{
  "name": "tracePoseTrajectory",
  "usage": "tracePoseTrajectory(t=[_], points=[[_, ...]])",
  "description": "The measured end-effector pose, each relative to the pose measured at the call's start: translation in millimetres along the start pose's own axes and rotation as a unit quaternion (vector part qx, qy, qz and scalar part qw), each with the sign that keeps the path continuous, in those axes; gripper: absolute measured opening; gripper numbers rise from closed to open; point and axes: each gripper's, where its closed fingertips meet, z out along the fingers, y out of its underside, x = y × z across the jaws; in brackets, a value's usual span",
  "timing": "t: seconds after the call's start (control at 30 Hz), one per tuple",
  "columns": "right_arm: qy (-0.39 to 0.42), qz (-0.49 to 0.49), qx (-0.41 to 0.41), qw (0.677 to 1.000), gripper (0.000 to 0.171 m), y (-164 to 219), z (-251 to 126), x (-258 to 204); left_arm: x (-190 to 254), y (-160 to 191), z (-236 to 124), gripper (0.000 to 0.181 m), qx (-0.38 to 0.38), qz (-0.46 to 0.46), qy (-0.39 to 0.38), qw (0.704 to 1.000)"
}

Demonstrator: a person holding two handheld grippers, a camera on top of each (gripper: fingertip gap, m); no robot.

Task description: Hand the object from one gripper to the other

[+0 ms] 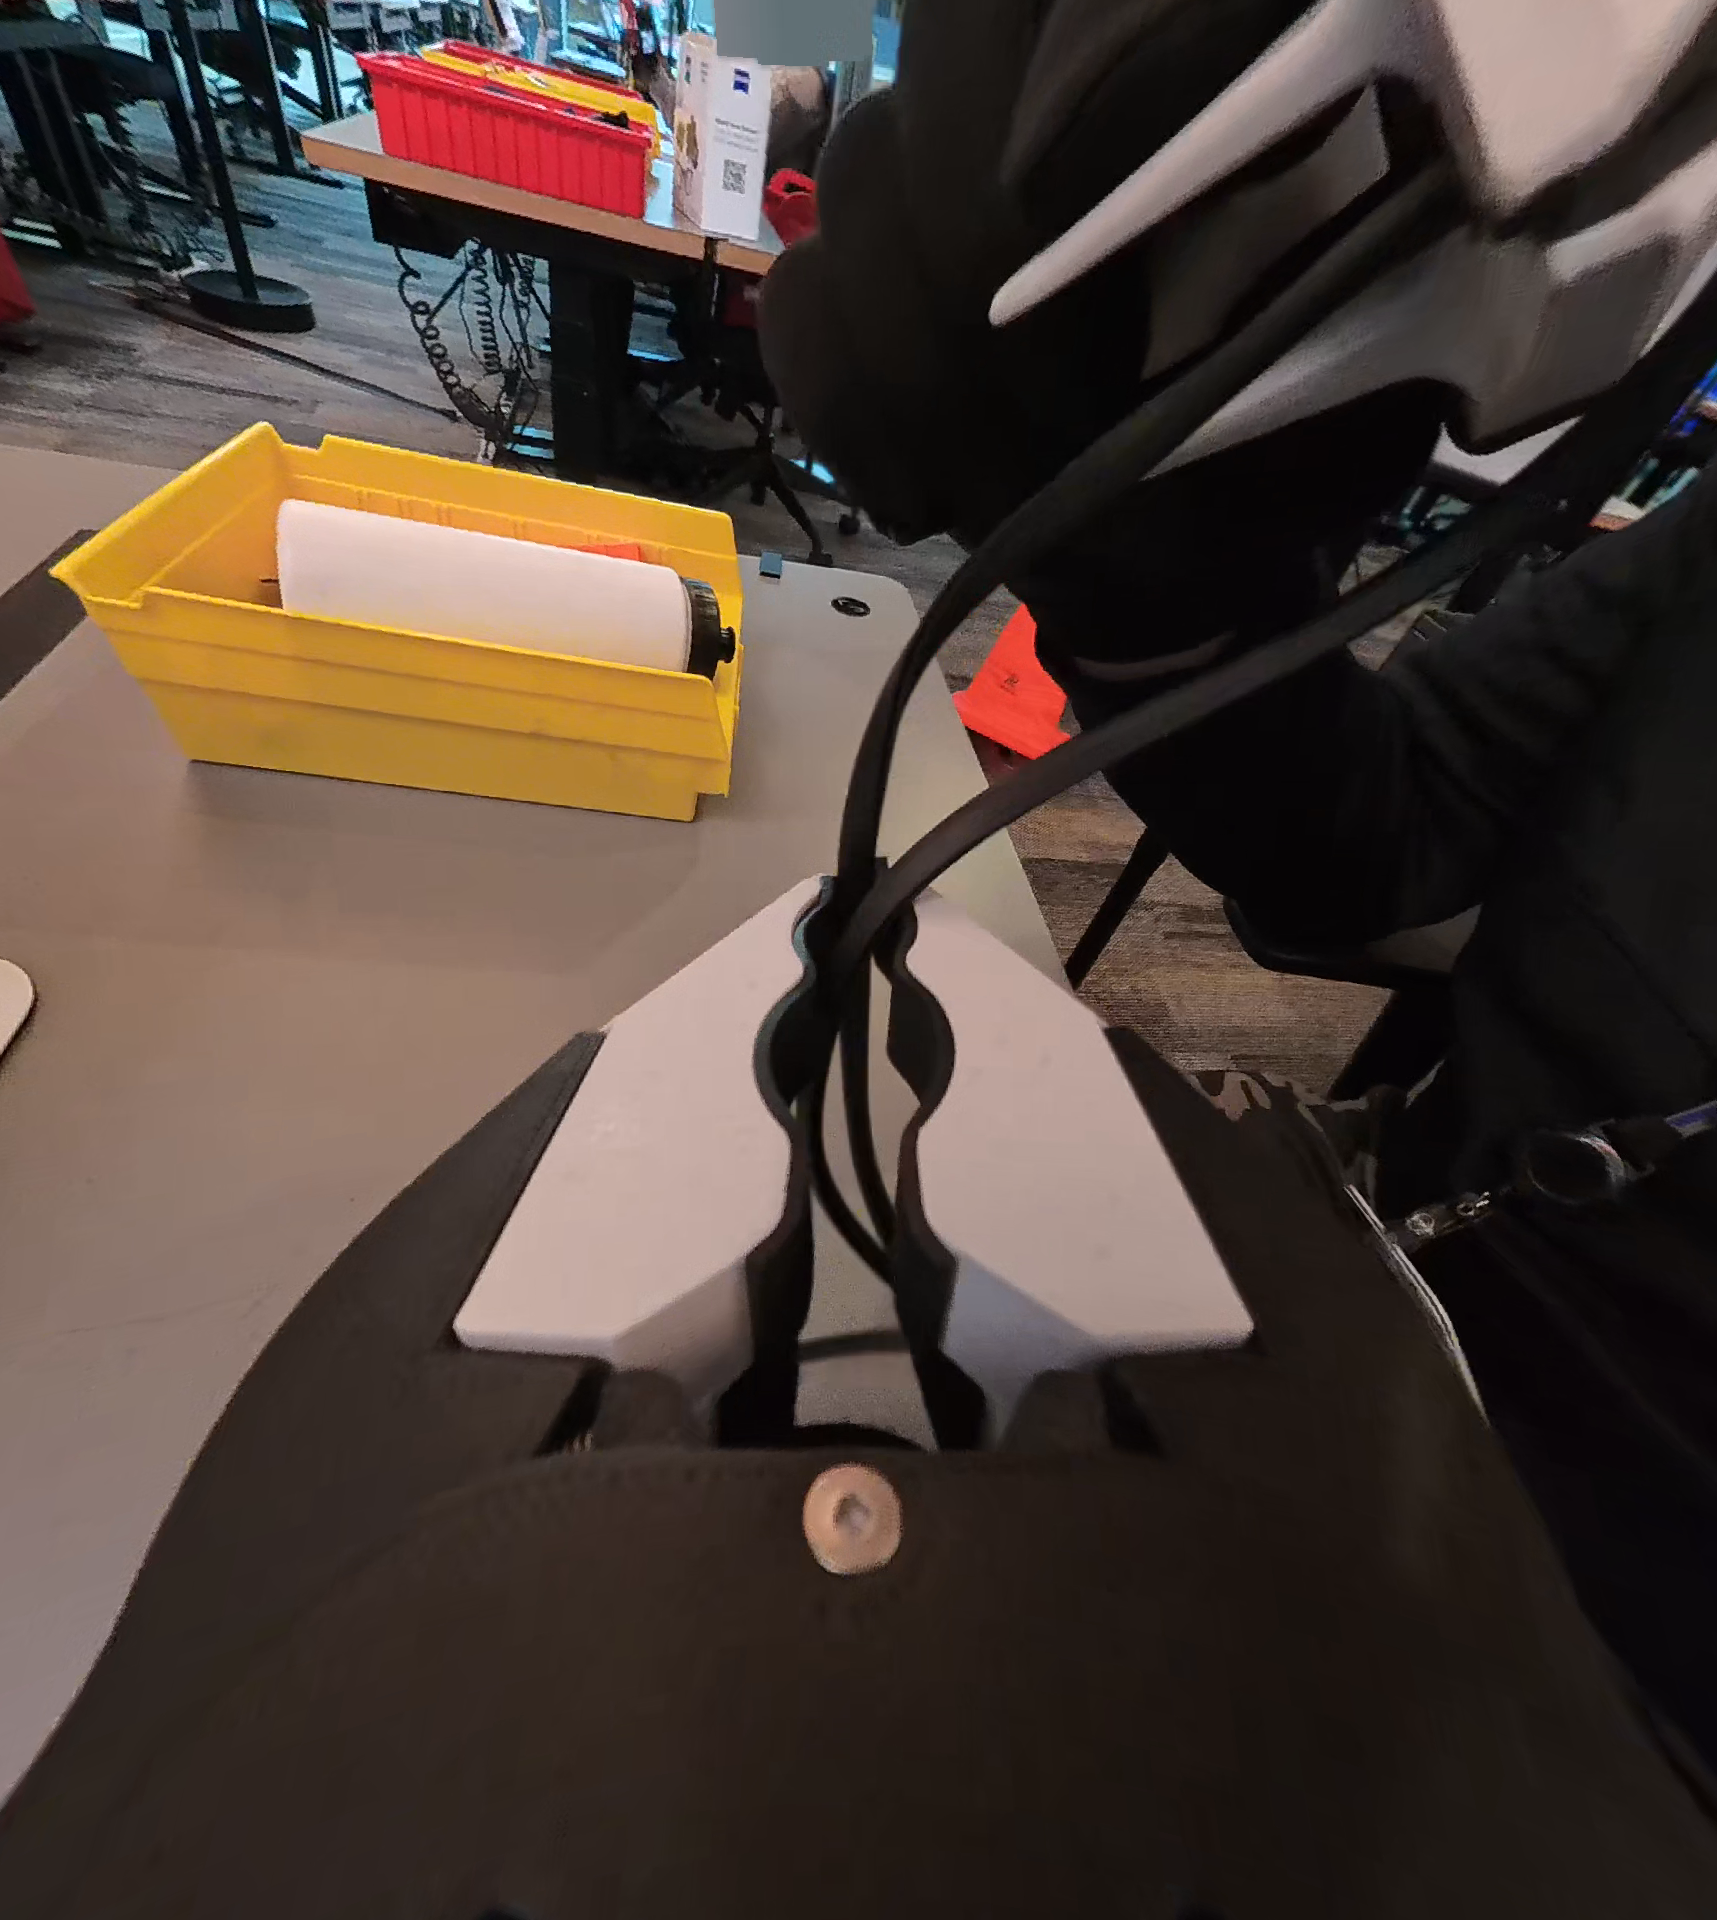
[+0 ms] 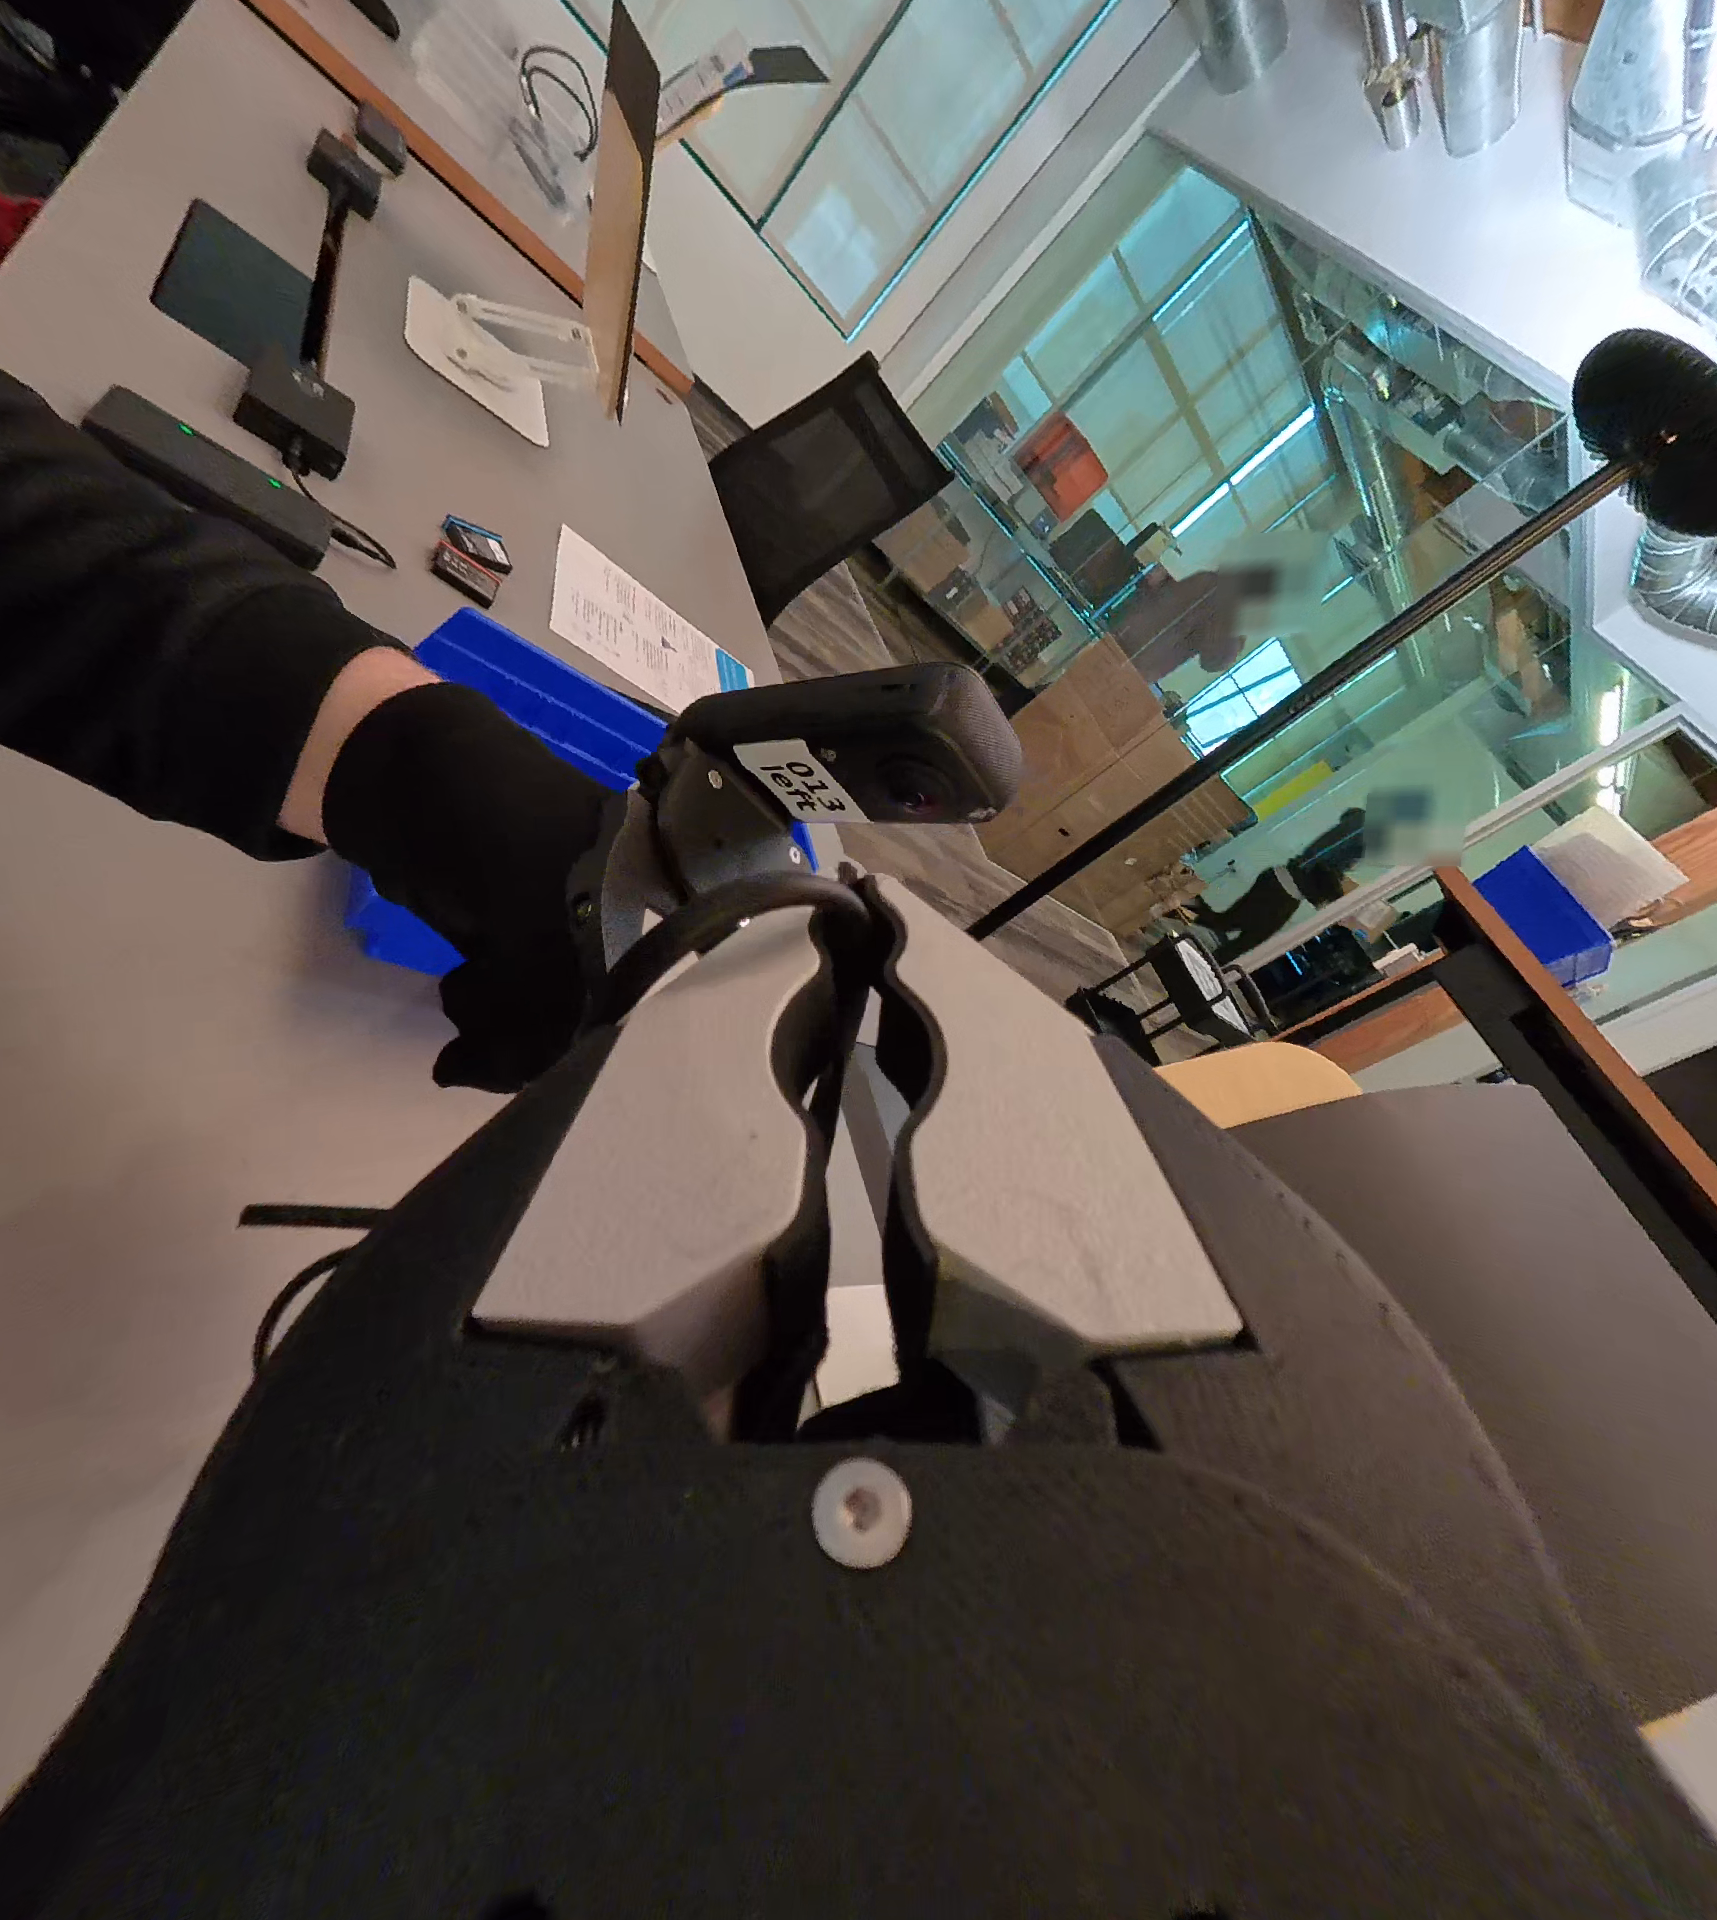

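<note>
thin black cable (image 1: pixel 869 769), looped, pinched between both claws

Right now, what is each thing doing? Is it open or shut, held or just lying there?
Left gripper: shut on the black strap.
Right gripper: shut on the black strap too.
Black strap: held by both grippers, looping between them.
Yellow bin: open-topped, resting on the table.
White bottle: lying on its side in the bin, cap on.

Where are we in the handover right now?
Done: both have reached the black strap. In hand: the left gripper is shut on it, and the right gripper is shut on it too, so this is mid-transfer. Left: one gripper must open and back away.
</note>
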Motion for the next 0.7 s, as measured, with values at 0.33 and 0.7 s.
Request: tracePoseTrajectory(t=[0.33, 0.7], points=[[0.012, 0.026, 0.021, 0.999, 0.018, -4, -10, 11, -6, -10, -13, 0.002, 0.006, 0.006, -0.031, 0.999], [-0.007, 0.063, -0.078, 0.995, 0.071, 41, -18, 15, -35, -48, -75, 0.002, 0.06, 0.034, -0.16, 0.985]])
